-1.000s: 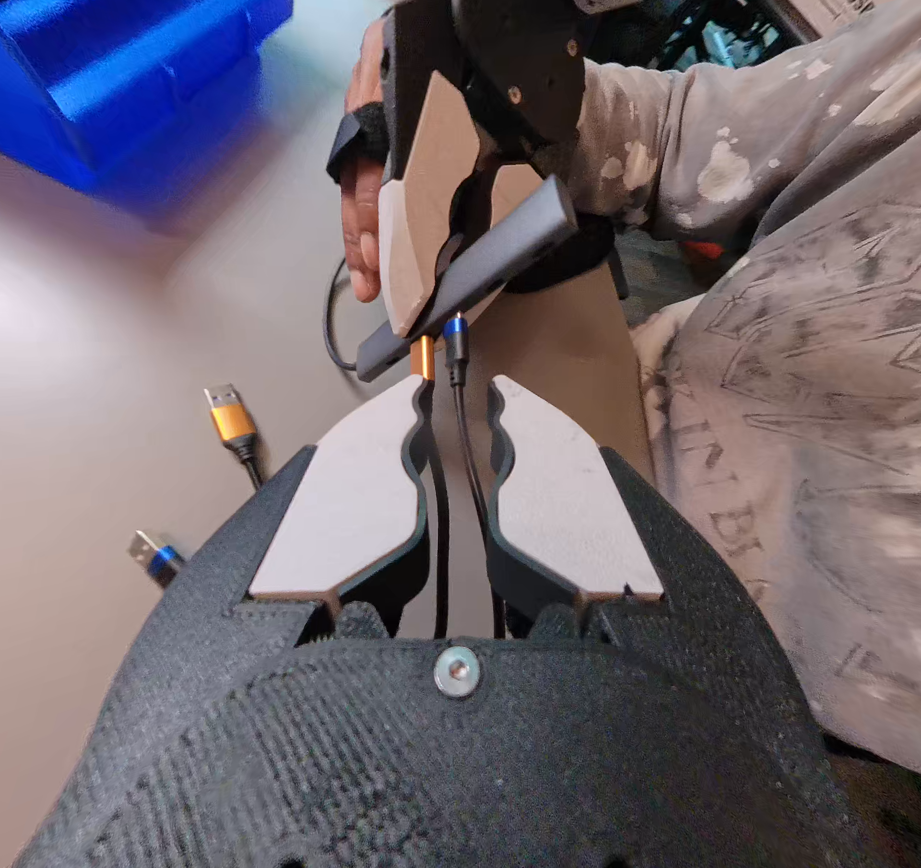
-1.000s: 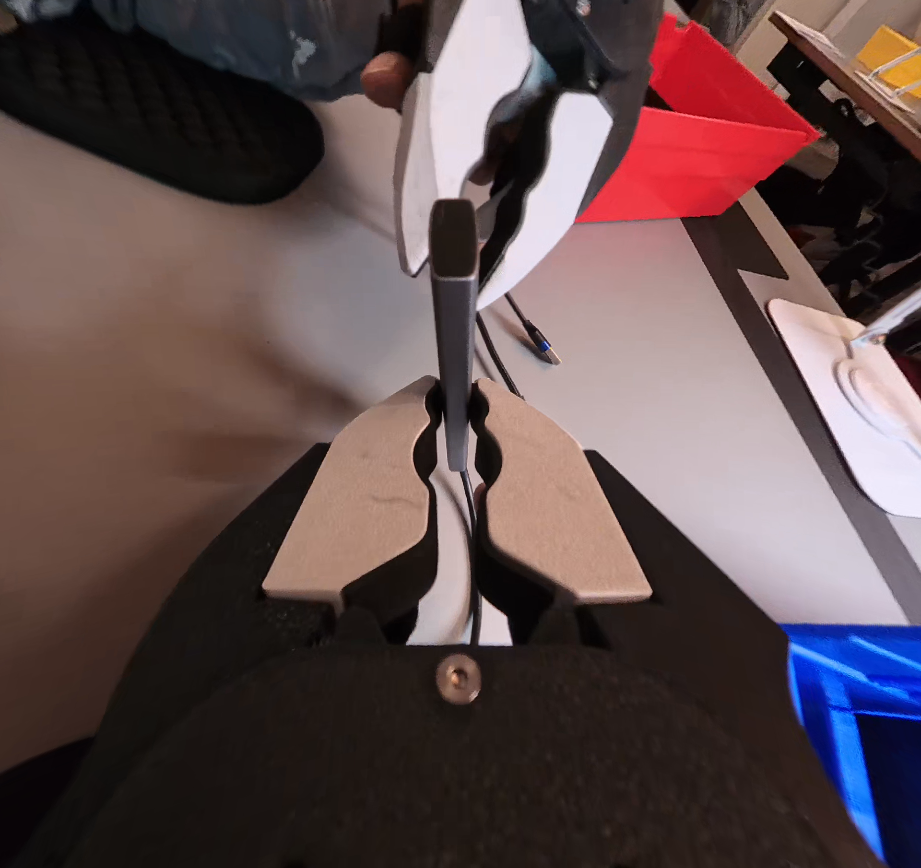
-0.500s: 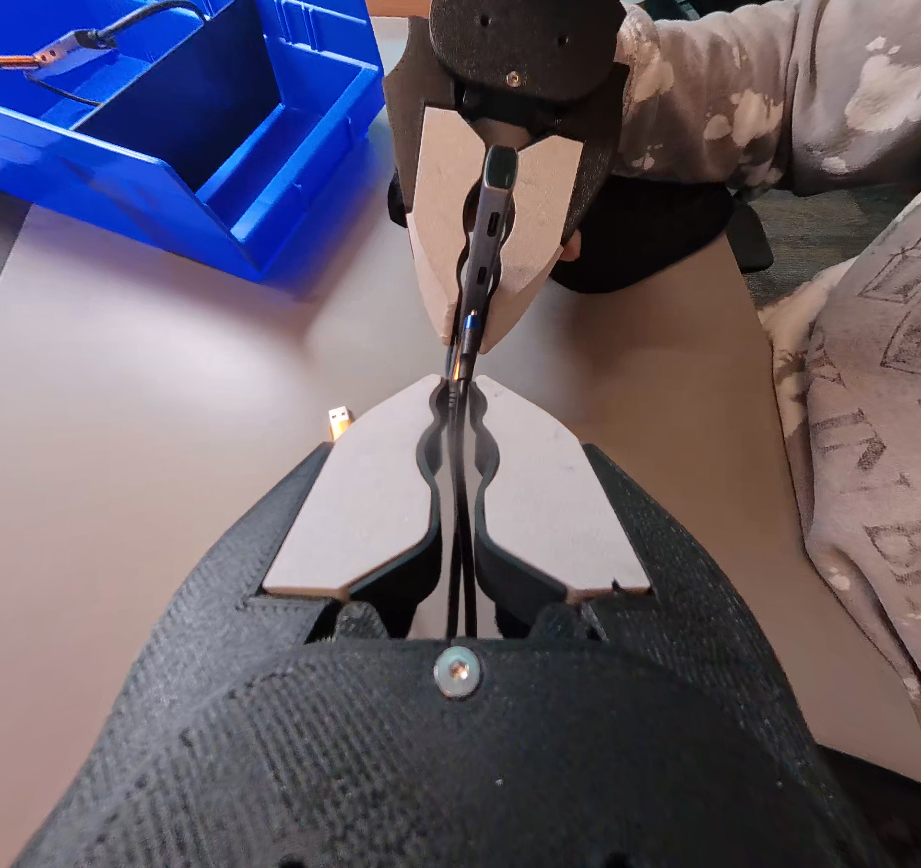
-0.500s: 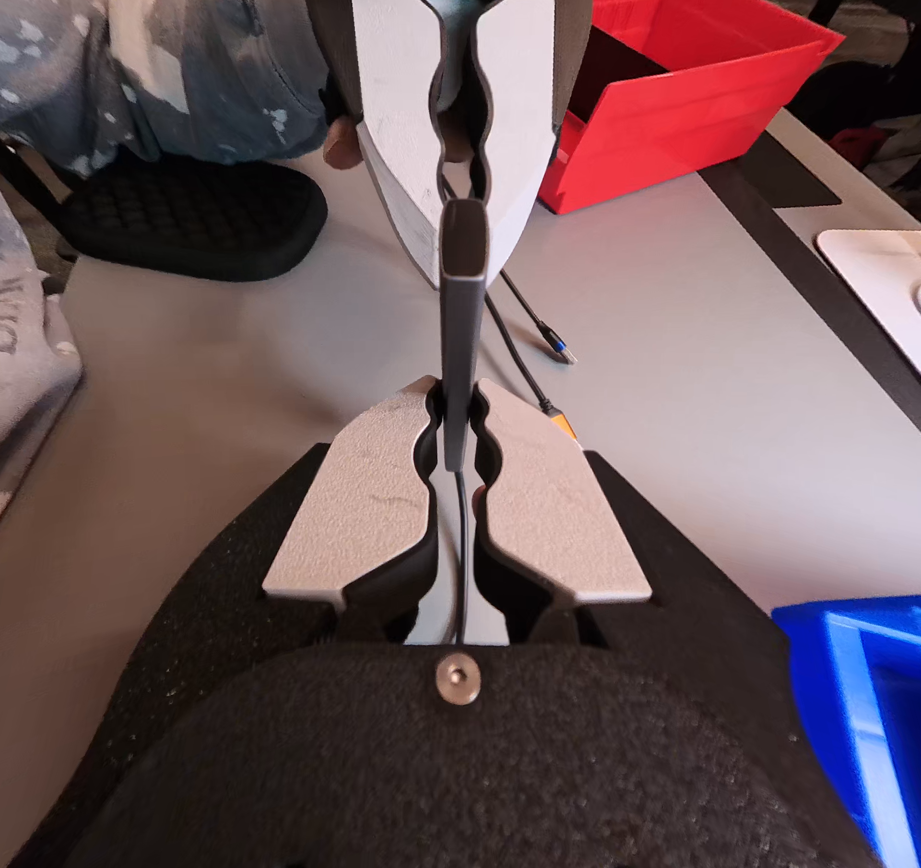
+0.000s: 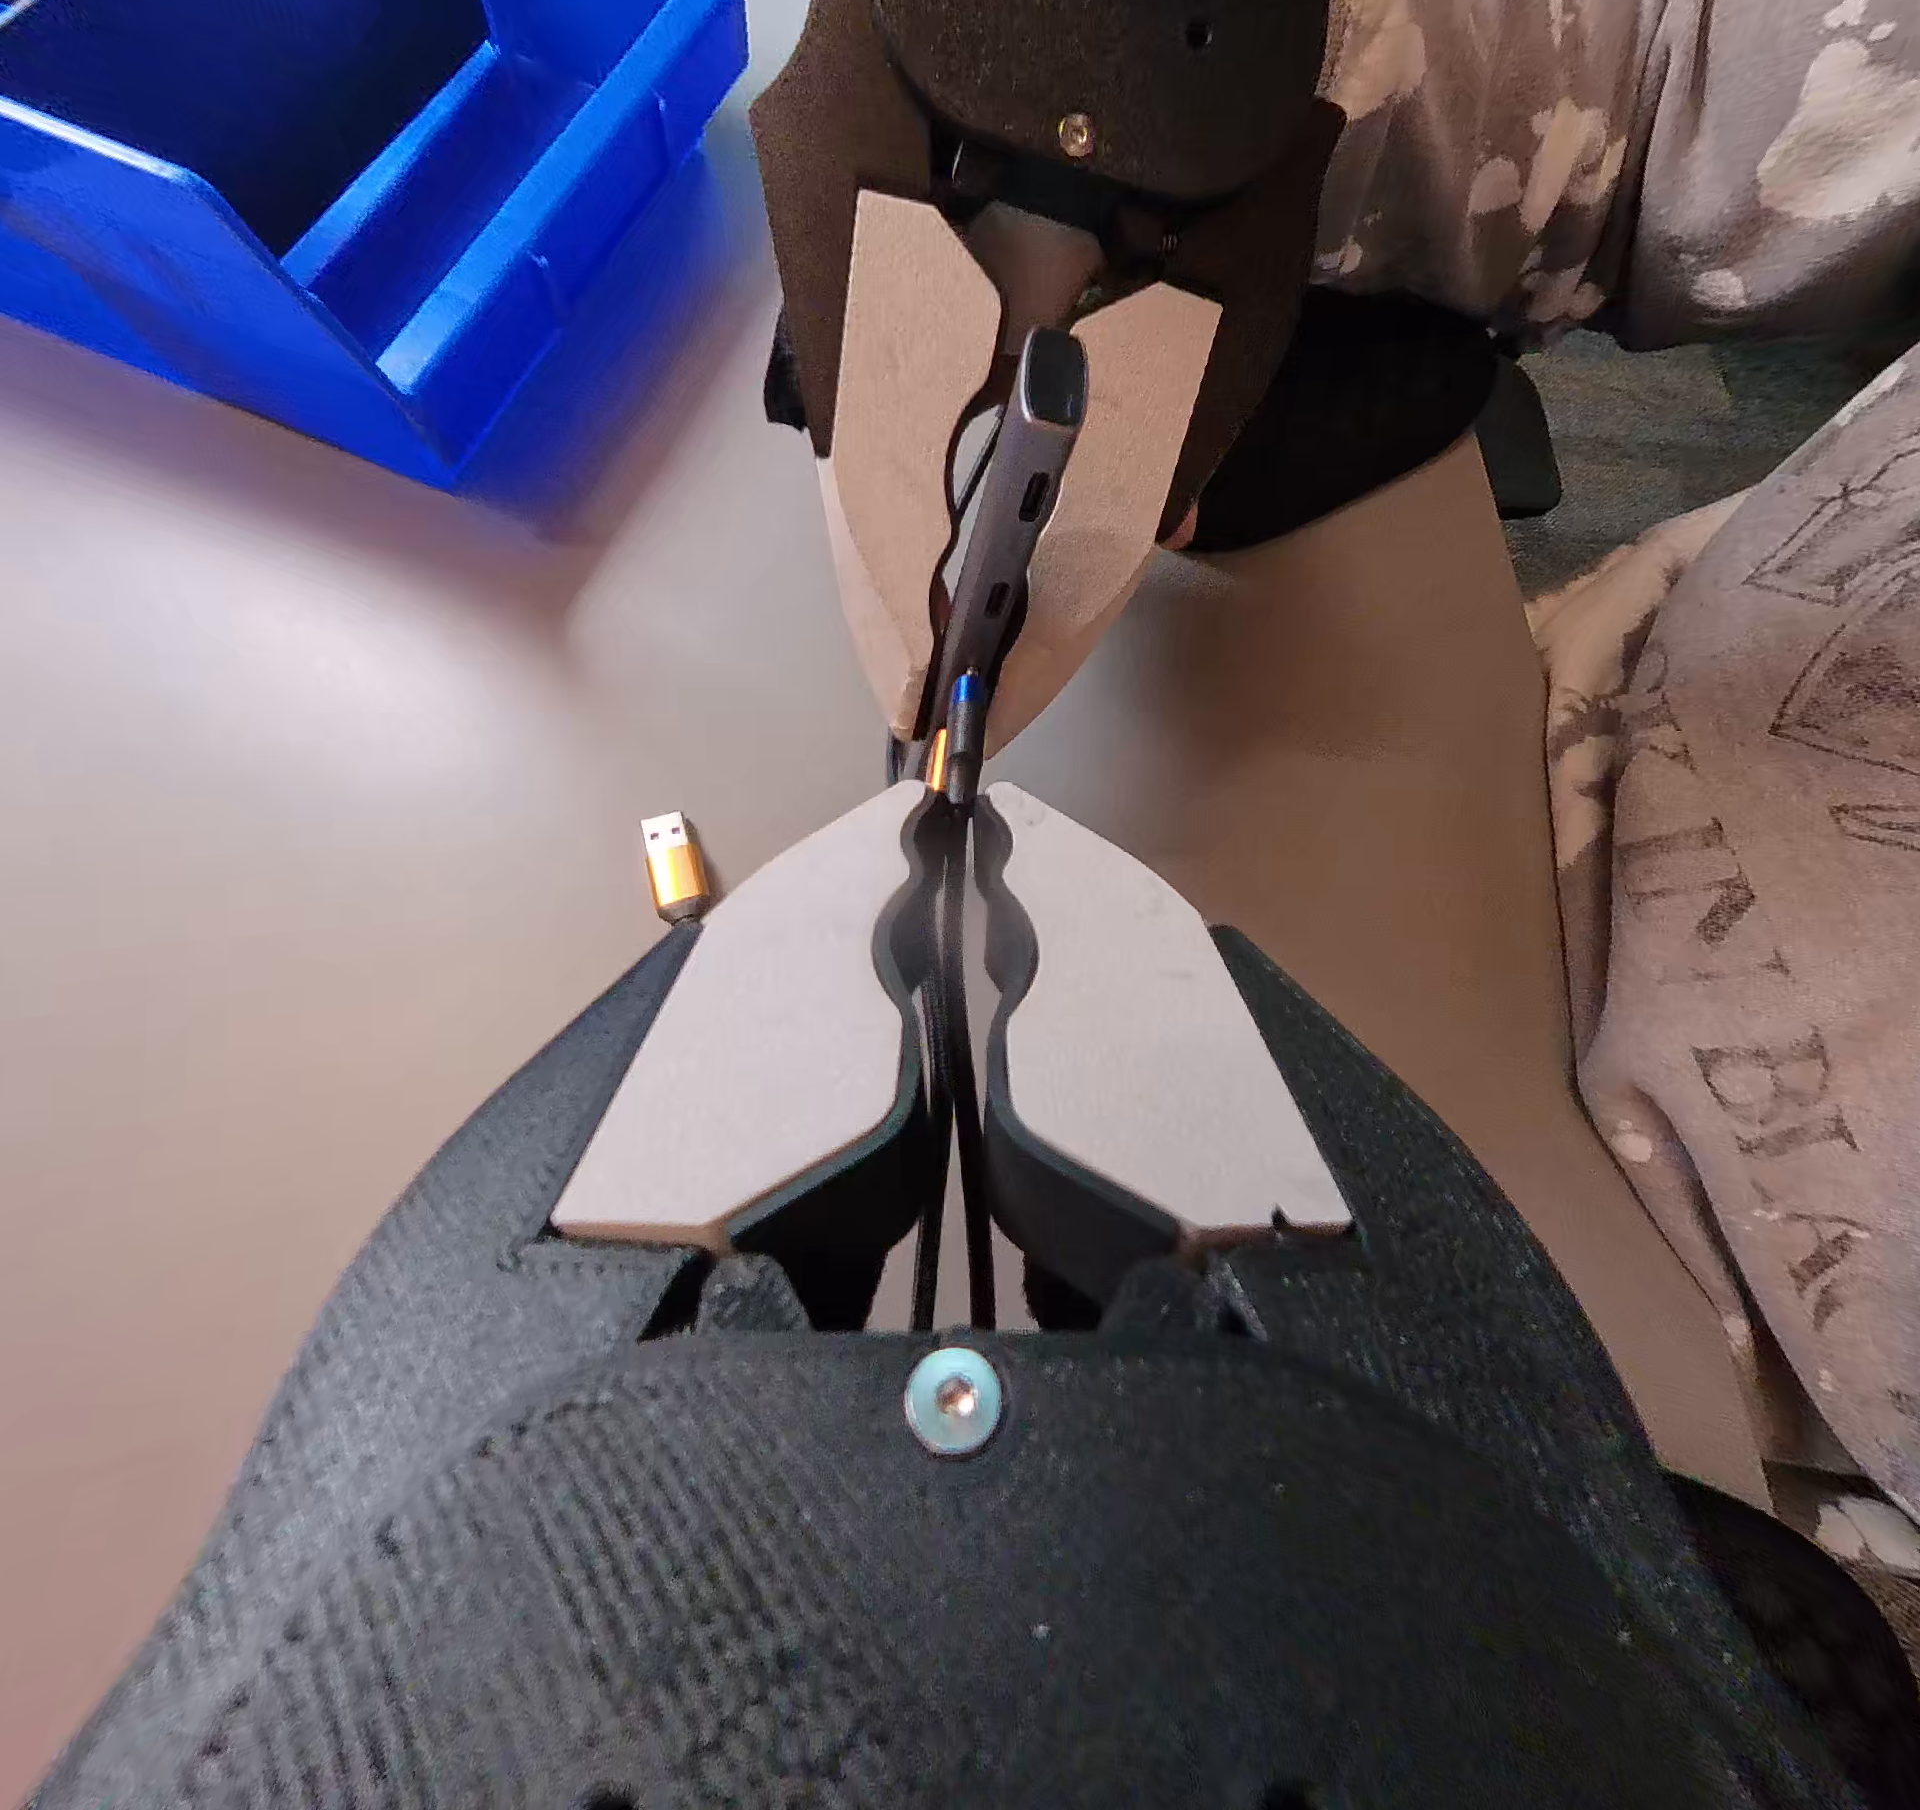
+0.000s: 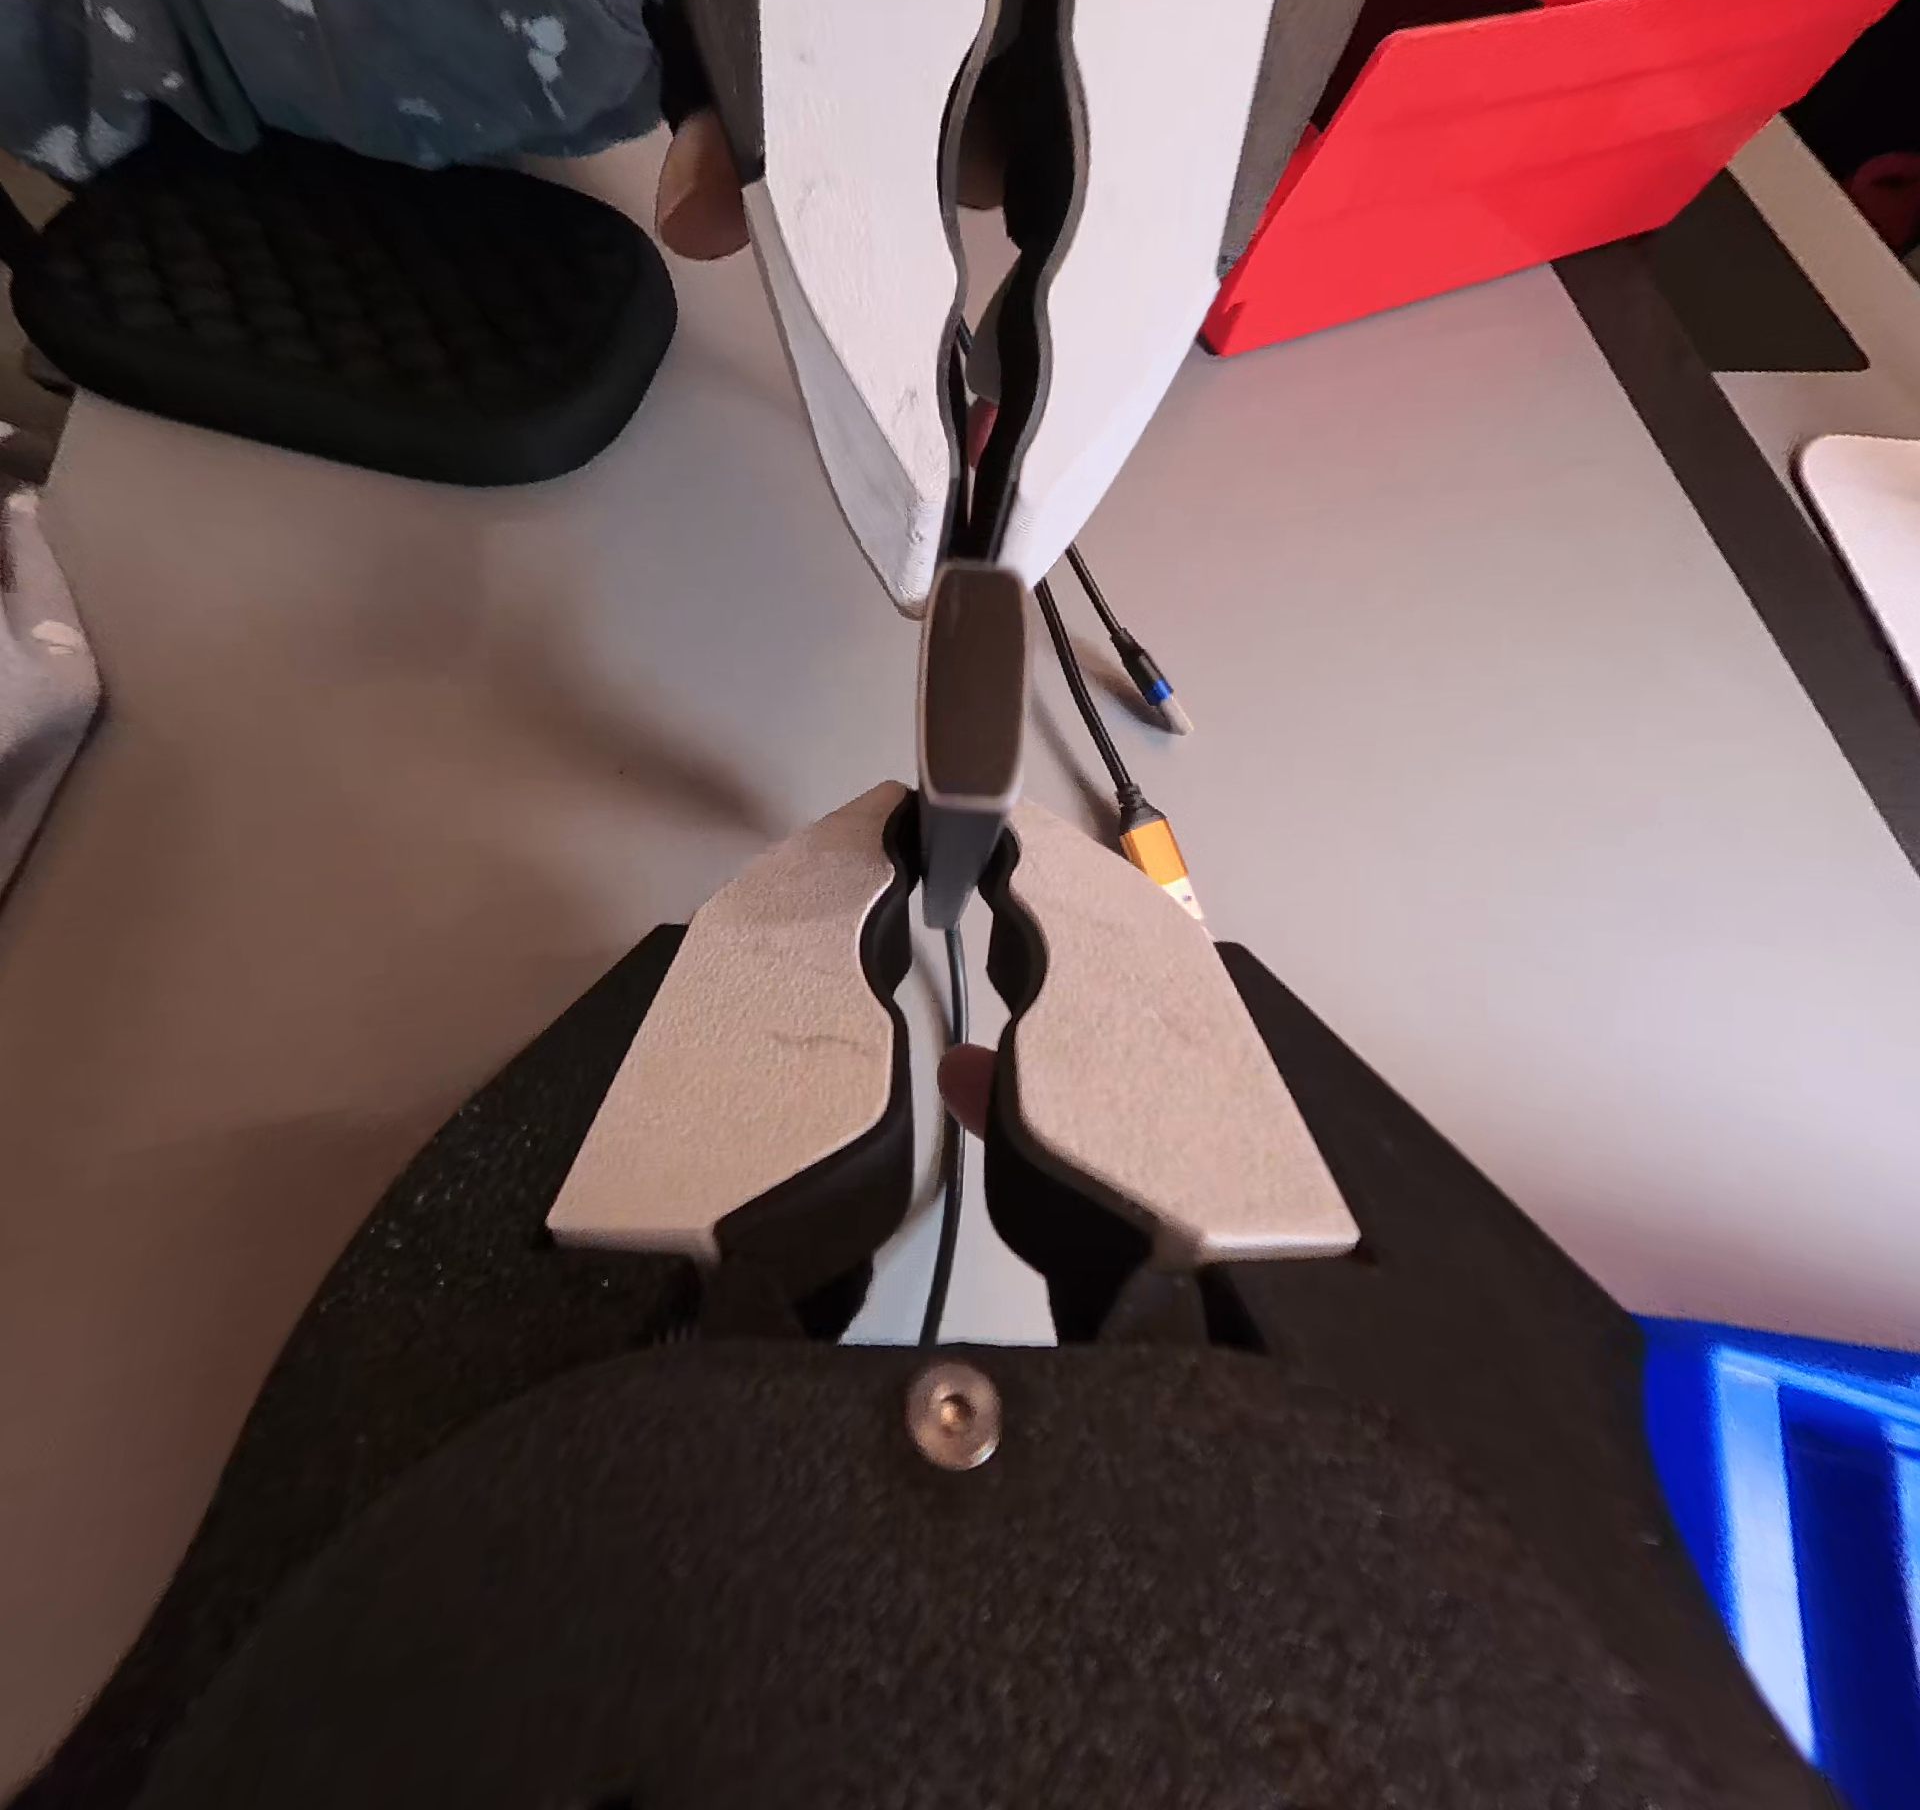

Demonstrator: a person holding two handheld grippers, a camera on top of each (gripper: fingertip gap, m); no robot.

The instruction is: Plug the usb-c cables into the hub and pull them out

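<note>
My right gripper (image 6: pixel 956 815) is shut on the near end of a slim grey hub (image 6: pixel 971 690) and holds it above the table; the hub's own cable (image 6: pixel 954 1085) runs back between the fingers. In the left wrist view the hub (image 5: pixel 1023 493) points toward me. A blue-collared plug (image 5: pixel 966 711) and an orange-collared plug (image 5: pixel 937 758) sit at its lower end, apparently in its ports. My left gripper (image 5: pixel 951 799) is shut on their two black cables just behind the plugs. It also shows in the right wrist view (image 6: pixel 971 555), beyond the hub.
The cables' loose USB-A ends lie on the table, orange (image 6: pixel 1153 841) and blue (image 6: pixel 1148 685). A blue bin (image 5: pixel 364 150) stands far left of the left gripper, a red bin (image 6: pixel 1558 119) and a black pad (image 6: pixel 343 326) beyond the right one. A person's sleeve (image 5: pixel 1662 98) is close. Less than 4 cm separates the two grippers' tips.
My left gripper was open around the two cables a second ago and has shut on them. Both grippers have turned, so the hub now points end-on at the left one.
</note>
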